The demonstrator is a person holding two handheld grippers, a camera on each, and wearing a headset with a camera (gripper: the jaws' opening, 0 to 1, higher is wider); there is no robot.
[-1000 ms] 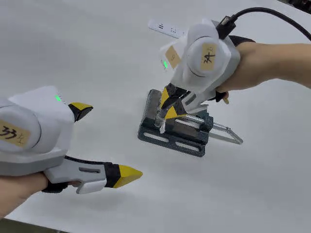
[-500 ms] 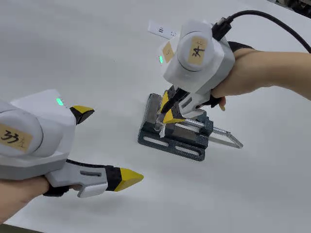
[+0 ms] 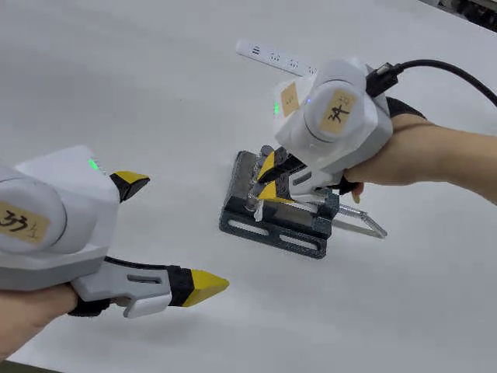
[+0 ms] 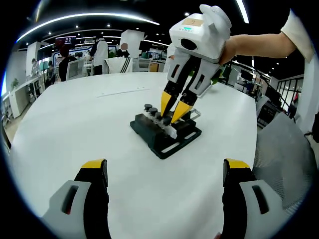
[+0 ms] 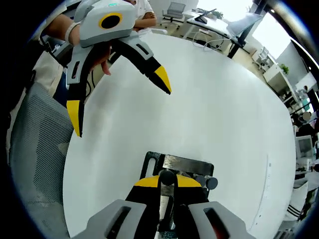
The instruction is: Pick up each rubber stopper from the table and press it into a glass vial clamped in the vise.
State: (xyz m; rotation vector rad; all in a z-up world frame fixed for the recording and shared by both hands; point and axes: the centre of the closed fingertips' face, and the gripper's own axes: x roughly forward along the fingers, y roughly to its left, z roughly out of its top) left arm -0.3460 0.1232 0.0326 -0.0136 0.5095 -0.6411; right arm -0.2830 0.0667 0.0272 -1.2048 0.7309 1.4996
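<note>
Pinching a dark rubber stopper [image 5: 167, 176] between the yellow tips of my right hand-held gripper [image 3: 265, 179], I have its jaws drawn in almost together, with just the stopper between them. The stopper sits right at those tips, down at the tops of the glass vials [image 4: 151, 109] that stand in a row clamped in the vise [image 3: 272, 227]. I cannot tell whether it is seated in a vial. The vise stands on the white surface [image 3: 155, 93] directly beneath this hand-held gripper. The vials just beside its tips carry dark stoppers of their own. My left hand-held gripper [image 3: 172, 233] hangs over bare surface, well apart from the vise, its jaws spread wide with nothing between them. From it, the vise lies straight ahead, with the right hand-held gripper standing over it.
</note>
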